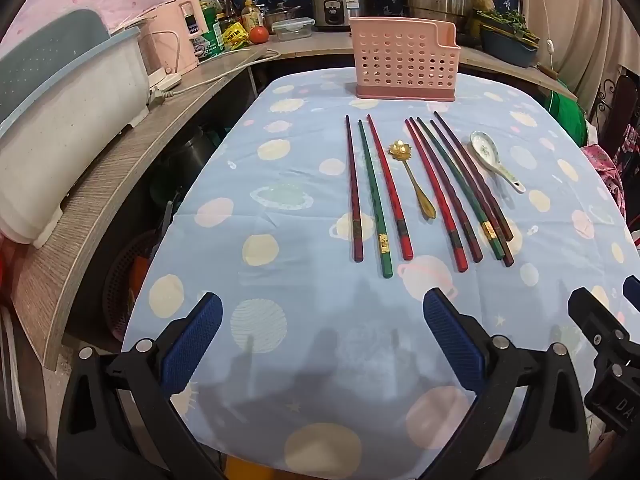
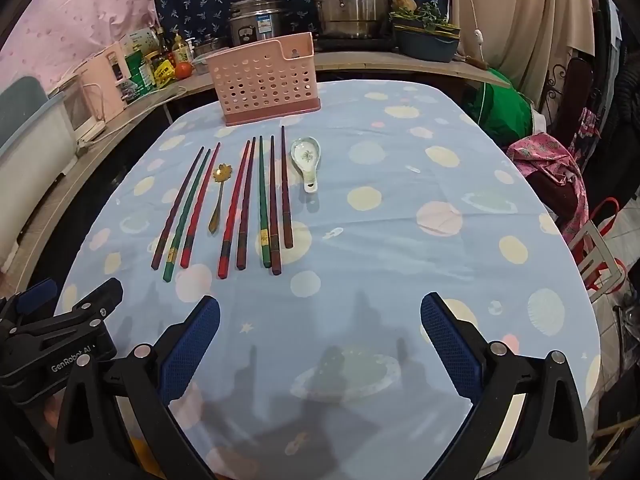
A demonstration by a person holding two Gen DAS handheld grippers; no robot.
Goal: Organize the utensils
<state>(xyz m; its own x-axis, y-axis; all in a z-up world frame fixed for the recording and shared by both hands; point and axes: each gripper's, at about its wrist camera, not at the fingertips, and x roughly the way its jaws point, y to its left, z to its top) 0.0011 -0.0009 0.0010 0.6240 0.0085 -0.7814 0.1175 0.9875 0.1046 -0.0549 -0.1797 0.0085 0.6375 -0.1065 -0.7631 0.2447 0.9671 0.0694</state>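
Left gripper [image 1: 322, 316]: nearest the camera, hovering above the tablecloth's near edge; jaws spread wide, blue pads facing each other, nothing between them.
Right gripper [image 2: 320, 316]: alongside, at the same near edge; jaws likewise spread wide and holding nothing. Each gripper shows at the edge of the other's view.
Tablecloth [image 1: 296, 352]: light blue with pale round patterns, covering the table; the grippers' shadows fall on its near part.
Chopsticks, left group [image 1: 376, 196]: three lying side by side, dark red, green, bright red, thick ends toward the camera.
Gold spoon [image 1: 412, 178]: flower-shaped bowl pointing away, lying between the two chopstick groups.
Chopsticks, right group [image 1: 456, 192]: five lying close together, some touching, red, dark and green.
Ceramic spoon [image 1: 492, 158]: white with green pattern, just right of the right group, bowl up.
Pink holder [image 1: 404, 64]: perforated plastic basket standing upright beyond the utensils, apart from them.
Counter [image 1: 120, 148]: behind and left, carrying a rice cooker [image 1: 340, 2], steel pots, bottles and a tomato.
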